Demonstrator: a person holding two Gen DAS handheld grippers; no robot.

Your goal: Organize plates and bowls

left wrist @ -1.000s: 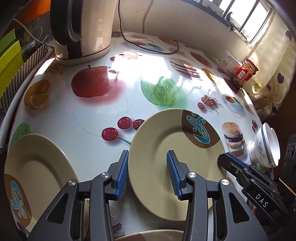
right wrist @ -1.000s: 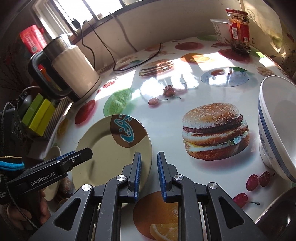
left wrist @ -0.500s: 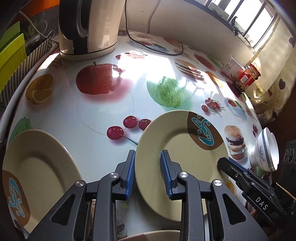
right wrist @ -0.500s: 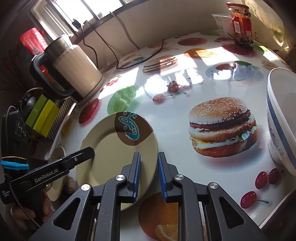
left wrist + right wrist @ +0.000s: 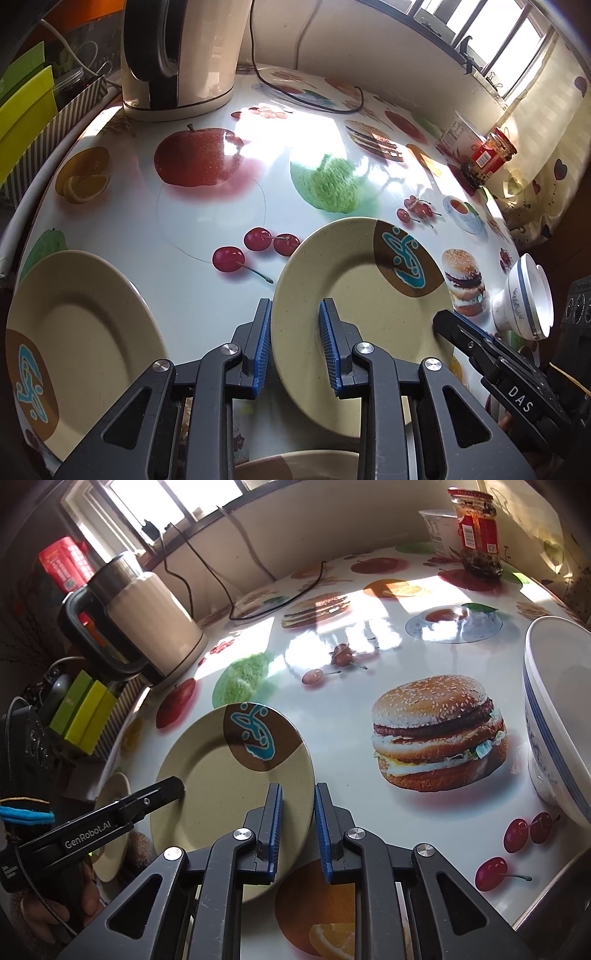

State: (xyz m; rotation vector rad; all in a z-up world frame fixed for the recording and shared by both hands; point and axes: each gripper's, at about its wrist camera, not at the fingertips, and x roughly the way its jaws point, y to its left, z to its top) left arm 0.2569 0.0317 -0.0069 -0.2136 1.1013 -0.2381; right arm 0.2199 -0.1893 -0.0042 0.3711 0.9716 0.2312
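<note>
Two beige round plates with brown-and-teal motif on glossy food-print table (image 5: 207, 206). Cream electric kettle (image 5: 177, 55) at 11 o'clock, far edge. Centre plate (image 5: 354, 295) lies between both tools. Second plate (image 5: 74, 325) at 8 o'clock, apart from first. White blue-rimmed bowl (image 5: 557, 723) at 3 o'clock, right-wrist view. Left gripper (image 5: 295, 347) partly open, straddling centre plate's near-left rim. Right gripper (image 5: 297, 830) narrowly parted over same plate's right rim; contact unclear.
</note>
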